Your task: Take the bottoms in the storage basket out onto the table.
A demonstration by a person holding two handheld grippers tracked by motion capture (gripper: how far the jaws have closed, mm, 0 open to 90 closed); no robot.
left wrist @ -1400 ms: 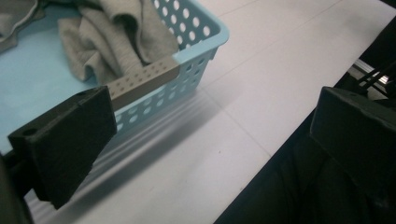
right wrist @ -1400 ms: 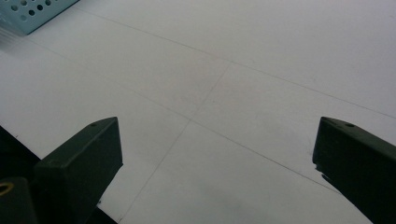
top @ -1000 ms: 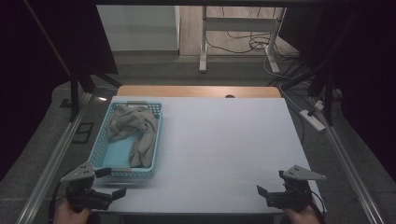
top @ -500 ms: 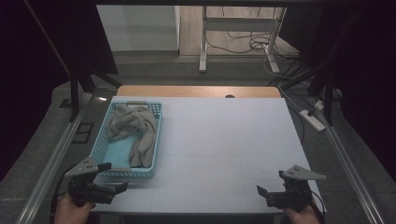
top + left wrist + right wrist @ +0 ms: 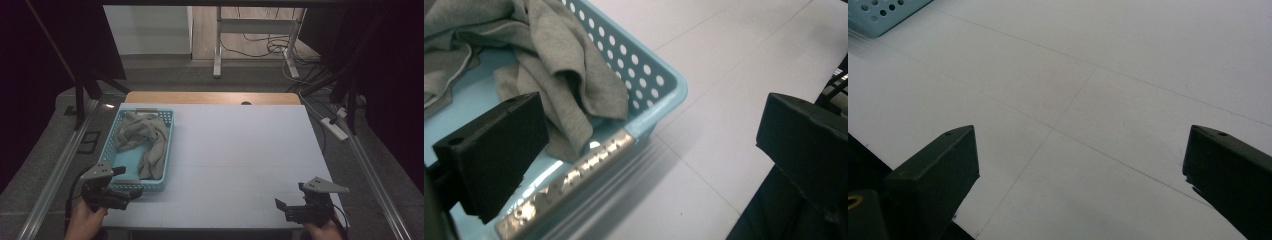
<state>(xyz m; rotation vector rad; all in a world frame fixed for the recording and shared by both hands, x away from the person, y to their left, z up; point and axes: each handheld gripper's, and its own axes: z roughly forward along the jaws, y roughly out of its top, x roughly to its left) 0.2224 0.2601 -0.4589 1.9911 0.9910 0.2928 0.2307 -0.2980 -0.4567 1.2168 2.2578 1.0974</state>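
Observation:
A light blue perforated basket (image 5: 169, 150) stands on the left of the white table (image 5: 240, 150), holding a crumpled grey cloth (image 5: 145, 137). My left gripper (image 5: 129, 181) hovers open at the basket's near edge. In the left gripper view its jaws straddle the basket's corner (image 5: 659, 80), one jaw over the cloth (image 5: 554, 65) and the other over the table. My right gripper (image 5: 282, 210) is open at the near right of the table, with only bare table surface (image 5: 1078, 100) between its jaws. A corner of the basket (image 5: 883, 15) shows far off in the right gripper view.
Beyond the white surface lies a wooden strip (image 5: 210, 97) at the table's far edge. Metal rails (image 5: 60, 170) run along both sides. A power strip (image 5: 334, 127) and cables lie on the floor at the right, and a desk frame (image 5: 217, 45) stands behind.
The left gripper has moved forward and a little right, up to the basket's near edge. The right gripper has stayed where it was.

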